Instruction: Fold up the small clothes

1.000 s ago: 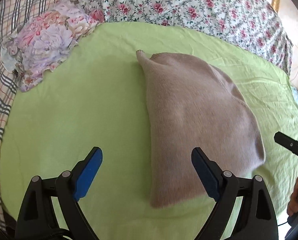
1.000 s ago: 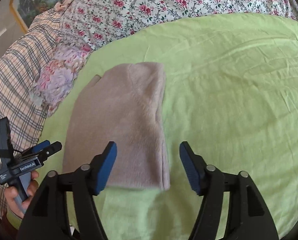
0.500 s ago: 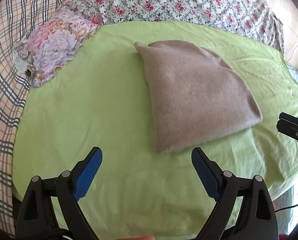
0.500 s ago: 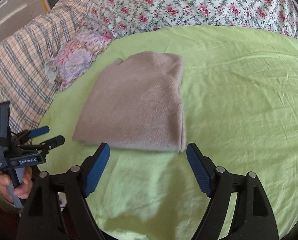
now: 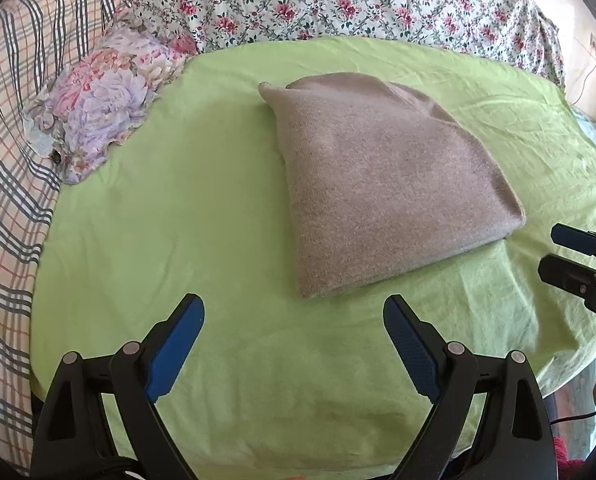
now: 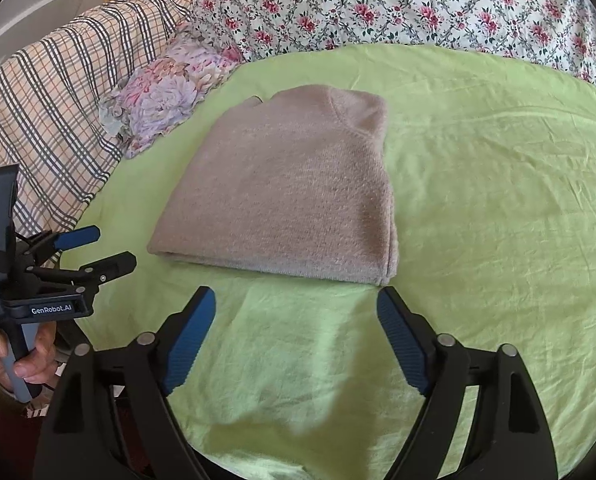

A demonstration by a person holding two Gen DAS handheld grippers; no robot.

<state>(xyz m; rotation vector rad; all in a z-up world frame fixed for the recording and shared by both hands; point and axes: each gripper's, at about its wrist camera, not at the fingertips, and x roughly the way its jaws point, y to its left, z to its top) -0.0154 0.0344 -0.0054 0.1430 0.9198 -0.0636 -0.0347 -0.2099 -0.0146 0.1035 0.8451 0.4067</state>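
Note:
A beige knit garment (image 5: 382,184) lies folded into a compact block on the green sheet (image 5: 177,208); it also shows in the right wrist view (image 6: 289,192). My left gripper (image 5: 293,316) is open and empty, held back from the garment's near edge. My right gripper (image 6: 295,300) is open and empty, just short of the garment's near edge. Each gripper shows in the other's view: the right gripper (image 5: 558,252) at the right edge, the left gripper (image 6: 105,248) at the left, hand-held.
A folded floral cloth (image 5: 97,100) lies at the sheet's far left (image 6: 165,88). A plaid blanket (image 5: 9,120) borders the left side and a flowered quilt (image 5: 338,0) runs along the back. The green sheet's front edge drops off just below the grippers.
Both grippers have pulled back toward me and away from the folded garment, staying open. The garment lies still and now sits farther from the fingers.

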